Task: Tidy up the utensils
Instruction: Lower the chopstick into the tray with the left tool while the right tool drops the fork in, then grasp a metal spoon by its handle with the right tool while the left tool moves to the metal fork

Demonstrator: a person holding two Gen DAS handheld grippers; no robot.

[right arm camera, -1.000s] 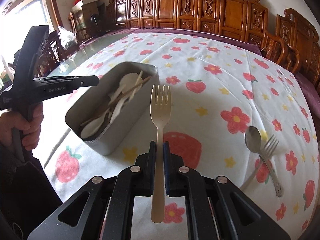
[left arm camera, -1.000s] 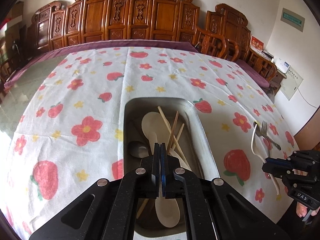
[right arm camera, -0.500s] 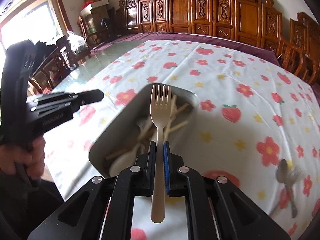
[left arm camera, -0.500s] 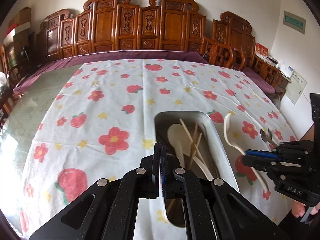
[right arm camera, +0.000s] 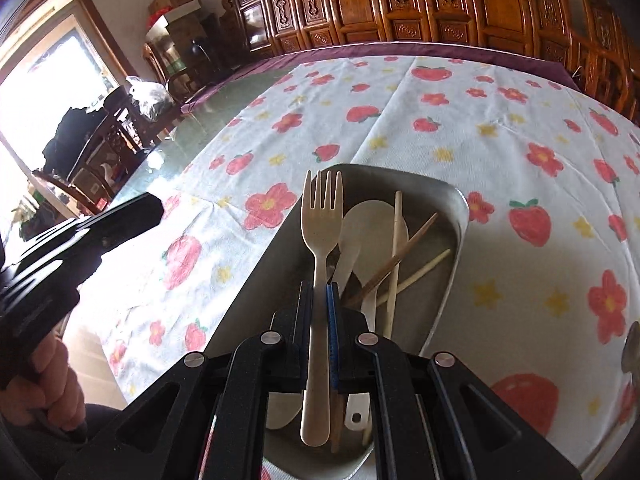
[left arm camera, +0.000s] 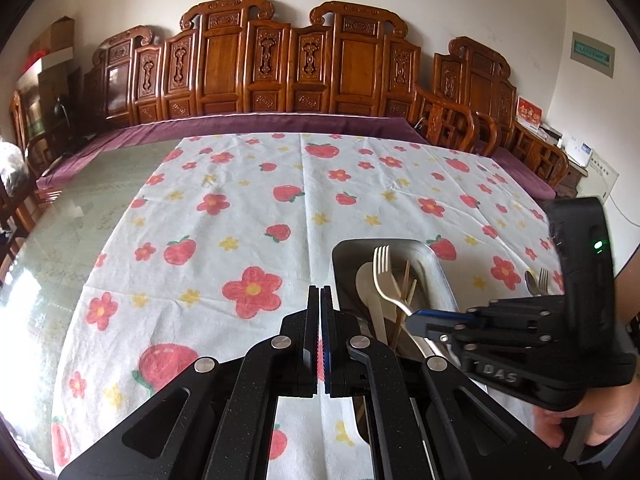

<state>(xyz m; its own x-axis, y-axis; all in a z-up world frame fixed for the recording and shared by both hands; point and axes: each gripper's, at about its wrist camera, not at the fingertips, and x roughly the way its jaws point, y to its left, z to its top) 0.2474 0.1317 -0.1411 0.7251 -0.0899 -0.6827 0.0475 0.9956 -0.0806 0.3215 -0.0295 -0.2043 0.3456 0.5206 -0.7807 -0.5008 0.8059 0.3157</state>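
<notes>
The fork (right arm camera: 322, 216) is cream and it is held by its handle in the right gripper (right arm camera: 320, 292), whose jaws are pinched tight on it. Its prongs point out over the tin (right arm camera: 460, 216), a grey metal box on the flowery cloth (left arm camera: 240, 208). Inside the tin lie a pale spoon (right arm camera: 366, 220) and some chopsticks (right arm camera: 416, 240), all pointing much the same way. The left gripper (left arm camera: 320, 300) is squeezed shut with nothing in it and hangs just beside the tin. I think the job now is to drop the fork in. To do it well, bring the fork low, line it up with the spoon, then let go gently so nothing bounces out. One more fork and a spoon (left arm camera: 536, 280) wait on the cloth, well apart from the tin.
</notes>
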